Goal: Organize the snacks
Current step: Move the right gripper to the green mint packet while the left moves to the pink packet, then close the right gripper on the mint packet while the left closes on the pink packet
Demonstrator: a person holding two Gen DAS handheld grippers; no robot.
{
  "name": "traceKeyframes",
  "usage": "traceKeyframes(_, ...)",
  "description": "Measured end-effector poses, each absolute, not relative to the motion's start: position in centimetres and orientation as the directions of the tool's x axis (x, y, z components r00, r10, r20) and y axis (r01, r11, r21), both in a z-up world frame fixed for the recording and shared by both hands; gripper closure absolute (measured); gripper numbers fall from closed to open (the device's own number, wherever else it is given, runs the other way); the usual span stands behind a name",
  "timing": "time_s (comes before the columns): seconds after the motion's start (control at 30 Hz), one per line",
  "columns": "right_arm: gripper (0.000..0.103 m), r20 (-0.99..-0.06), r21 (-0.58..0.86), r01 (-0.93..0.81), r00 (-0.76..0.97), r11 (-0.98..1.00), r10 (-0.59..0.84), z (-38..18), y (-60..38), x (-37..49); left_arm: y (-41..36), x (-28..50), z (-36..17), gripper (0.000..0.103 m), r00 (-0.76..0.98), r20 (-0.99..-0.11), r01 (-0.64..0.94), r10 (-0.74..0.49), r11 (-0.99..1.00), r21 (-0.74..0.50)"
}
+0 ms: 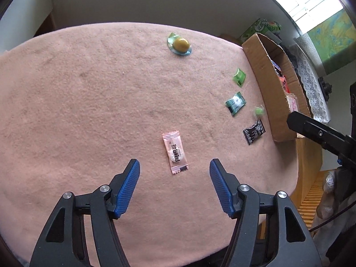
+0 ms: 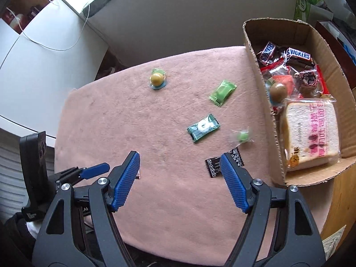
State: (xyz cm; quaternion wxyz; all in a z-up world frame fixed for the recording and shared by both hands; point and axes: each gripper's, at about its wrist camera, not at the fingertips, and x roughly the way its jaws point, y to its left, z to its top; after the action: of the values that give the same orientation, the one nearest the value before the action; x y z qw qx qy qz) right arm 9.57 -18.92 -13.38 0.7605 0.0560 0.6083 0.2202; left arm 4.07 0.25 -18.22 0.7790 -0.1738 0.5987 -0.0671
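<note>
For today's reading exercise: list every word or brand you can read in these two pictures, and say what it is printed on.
"SNICKERS": on a brown bar wrapper in the cardboard box.
Pink print on the bagged bread slice: not legible.
Dark print on the pink sweet: too distorted to read.
Black sweet, dark green sweet, green carton: print too small or blurred.

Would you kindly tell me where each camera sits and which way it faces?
Left wrist: on the left gripper, tilted down at a pink wrapped candy; open blue fingers show, and the right gripper.
Right wrist: on the right gripper, facing a black wrapped candy beside the cardboard snack box.
Shared: dark green candy.
</note>
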Motion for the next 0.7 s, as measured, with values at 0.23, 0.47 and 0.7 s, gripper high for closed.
traceKeyframes(0.23,0.035,-0.93,0.337,-0.11,0.115,0.935,0.349,-16.4,-17.7,11.8,0.0,4.4,-19.5,0.063,0.269,-0.908,-0.113,-0.322,0.925,-0.362)
traceKeyframes(0.47,0.039,-0.941,0.334,0.068,0.09,0.94,0.327,-18.7,-17.9,14.0,-0.1,4.7,-20.0,0.066,0.265,-0.907,-0.106,-0.326,0.926,-0.363)
traceKeyframes(0.7,0.043,-0.945,0.326,0.244,0.068,0.913,0.319,-21.0,-18.6,15.5,-0.2,5.3,-20.5,0.066,0.257,-0.908,-0.097,-0.33,0.926,-0.364)
